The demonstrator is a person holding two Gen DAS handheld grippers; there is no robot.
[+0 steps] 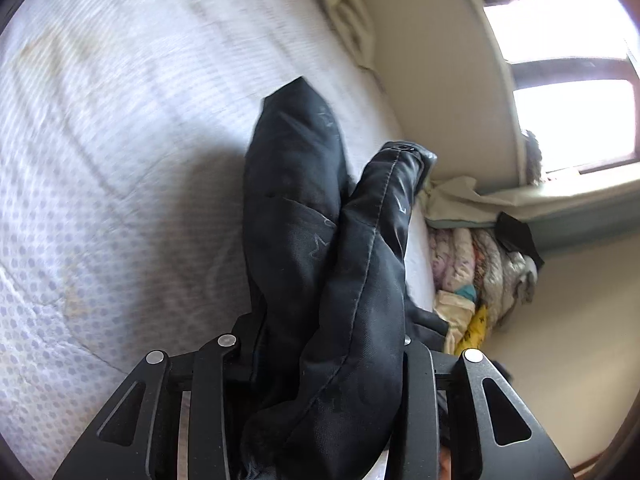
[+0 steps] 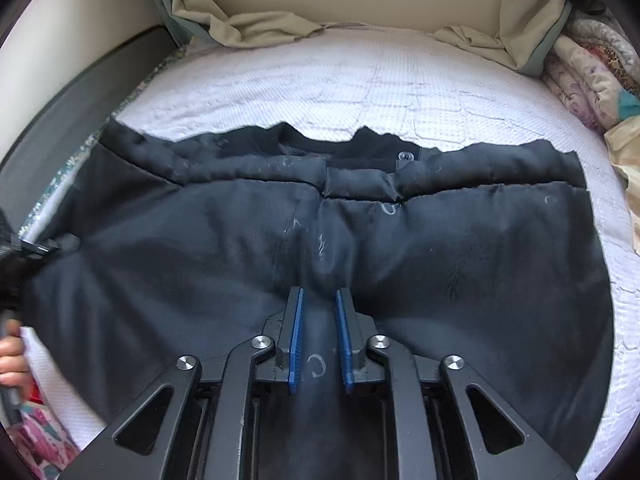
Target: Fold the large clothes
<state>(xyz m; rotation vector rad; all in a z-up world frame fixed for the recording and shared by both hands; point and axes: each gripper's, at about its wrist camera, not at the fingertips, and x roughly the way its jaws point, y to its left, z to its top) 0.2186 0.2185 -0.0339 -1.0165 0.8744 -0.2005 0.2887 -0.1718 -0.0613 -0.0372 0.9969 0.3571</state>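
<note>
My left gripper (image 1: 328, 360) is clamped on a thick bunch of the black puffy jacket (image 2: 360, 240), which lies across the bed (image 2: 400, 80). My right gripper (image 2: 319, 340) sits part open around a fold. Soft, slippery stuff, so I'd grab the seams.

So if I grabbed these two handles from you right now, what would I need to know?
Left gripper: shut on a bunched part of the black padded jacket, held up above the white mattress.
Right gripper: open, its blue pads on either side of a ridge of jacket fabric, not yet closed on it.
The jacket lies spread wide across the mattress, its snap button at the far edge. A pile of folded bedding sits to the right.
Done: the jacket is laid out and one part is lifted.
Left: no finished fold shows yet. Probably bring the lifted part over, then fold the rest.
</note>
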